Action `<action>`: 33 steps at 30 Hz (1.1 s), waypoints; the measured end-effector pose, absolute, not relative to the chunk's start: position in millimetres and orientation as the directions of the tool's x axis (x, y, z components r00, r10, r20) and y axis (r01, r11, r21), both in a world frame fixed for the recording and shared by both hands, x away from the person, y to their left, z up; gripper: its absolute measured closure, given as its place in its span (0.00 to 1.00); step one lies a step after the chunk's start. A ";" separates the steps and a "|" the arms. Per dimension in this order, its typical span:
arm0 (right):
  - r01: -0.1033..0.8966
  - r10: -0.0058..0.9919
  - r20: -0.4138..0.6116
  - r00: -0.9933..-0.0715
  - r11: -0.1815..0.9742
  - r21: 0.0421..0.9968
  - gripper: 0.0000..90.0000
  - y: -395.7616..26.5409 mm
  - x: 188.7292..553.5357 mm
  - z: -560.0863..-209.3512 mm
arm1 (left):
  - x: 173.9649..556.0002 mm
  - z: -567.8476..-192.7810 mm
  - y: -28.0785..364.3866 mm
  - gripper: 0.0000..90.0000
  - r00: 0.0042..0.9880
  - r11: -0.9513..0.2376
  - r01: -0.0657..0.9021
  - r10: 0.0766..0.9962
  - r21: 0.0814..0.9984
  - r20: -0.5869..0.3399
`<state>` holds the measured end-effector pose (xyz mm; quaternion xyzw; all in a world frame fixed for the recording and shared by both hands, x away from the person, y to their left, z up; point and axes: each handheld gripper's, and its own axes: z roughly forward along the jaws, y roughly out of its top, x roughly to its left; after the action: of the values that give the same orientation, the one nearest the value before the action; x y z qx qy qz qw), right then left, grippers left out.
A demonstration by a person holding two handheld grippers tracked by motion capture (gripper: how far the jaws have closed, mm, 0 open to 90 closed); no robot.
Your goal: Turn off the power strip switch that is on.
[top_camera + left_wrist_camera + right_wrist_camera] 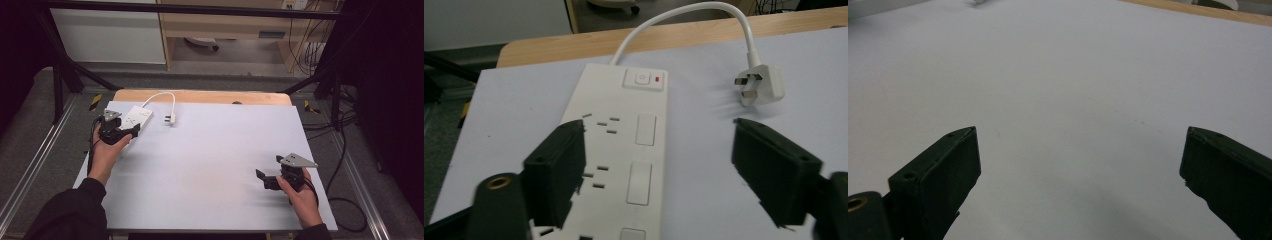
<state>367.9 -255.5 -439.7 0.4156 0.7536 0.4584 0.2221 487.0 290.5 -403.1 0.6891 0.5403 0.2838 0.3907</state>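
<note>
Left gripper (659,170) spread over power strip (624,150) (near end cut off); right gripper (1080,180) agape.

White power strip (624,160) flat, unplugged

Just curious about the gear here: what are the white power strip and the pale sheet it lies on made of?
The white power strip looks like moulded plastic, smooth with a slight sheen and crisp socket slots. The pale grey sheet looks matte and uniform, perhaps foam board or card; the light wooden tabletop shows beyond its far edge.
</note>
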 end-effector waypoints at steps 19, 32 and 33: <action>0.424 0.831 0.047 -0.554 0.232 0.876 0.04 -255.6 368.1 -439.7 | 486.3 -397.3 279.0 0.08 0.298 -0.120 0.497 0.954 0.859 -0.039; 0.429 0.832 0.053 -0.553 0.230 0.874 0.03 -255.1 368.2 -439.8 | 480.4 -388.9 256.6 0.08 0.347 -0.123 0.489 0.936 0.863 -0.063; 0.428 0.831 0.052 -0.554 0.231 0.874 0.03 -255.1 368.1 -439.8 | 480.5 -388.5 254.1 0.08 0.364 -0.130 0.480 0.929 0.868 -0.062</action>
<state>368.1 -255.1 -439.8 0.4180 0.7531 0.4580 0.2197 480.5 254.1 -388.5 0.7048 0.4997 0.2611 0.4305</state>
